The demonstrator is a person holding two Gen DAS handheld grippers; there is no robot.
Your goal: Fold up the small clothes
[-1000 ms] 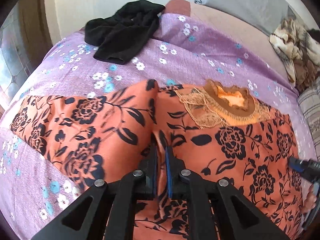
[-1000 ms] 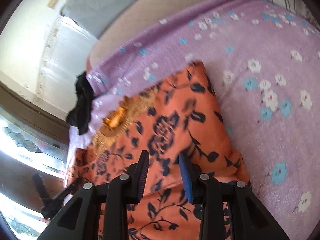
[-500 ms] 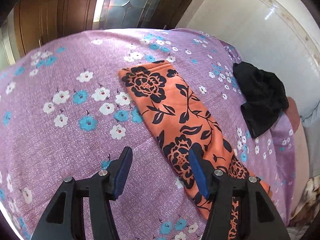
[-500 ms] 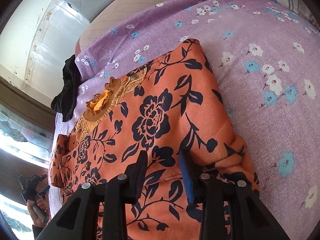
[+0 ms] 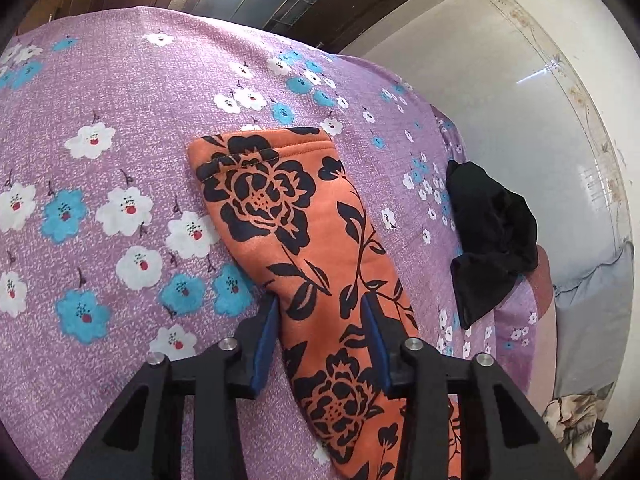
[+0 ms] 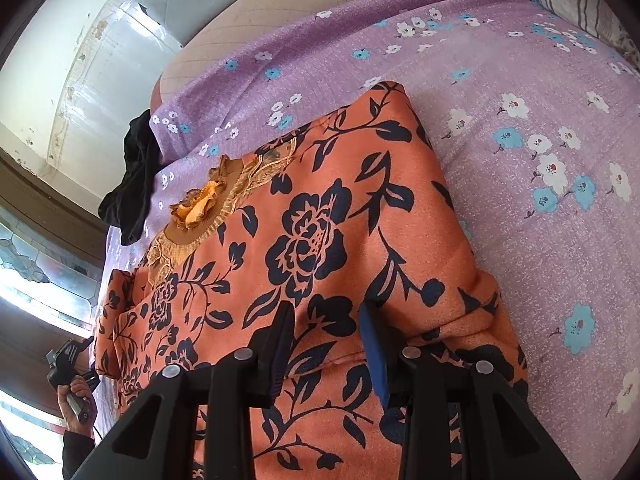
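Note:
An orange top with black roses (image 6: 312,240) lies flat on the purple flowered bedsheet (image 6: 520,240), its frilled collar (image 6: 200,208) towards the far left. In the left wrist view its sleeve (image 5: 280,208) stretches away from me, cuff at the far end. My left gripper (image 5: 320,320) straddles that sleeve; its jaws are closing, with the fabric between them still lying flat. My right gripper (image 6: 326,324) hovers open over the body of the top near its hem fold, pads apart. The left gripper (image 6: 68,360) also shows at the far left of the right wrist view, held by a hand (image 6: 76,396).
A crumpled black garment (image 5: 488,232) lies beyond the top near the wall, also seen as black garment (image 6: 136,184). A grey pillow (image 5: 592,320) and a patterned cloth (image 5: 572,420) sit at the bed's head. A striped pillow (image 6: 576,0) is at the top right.
My left gripper let go of the fold at the top's middle, swung out to the sleeve, opened wide and now narrows around it. The right gripper stayed over the top's body.

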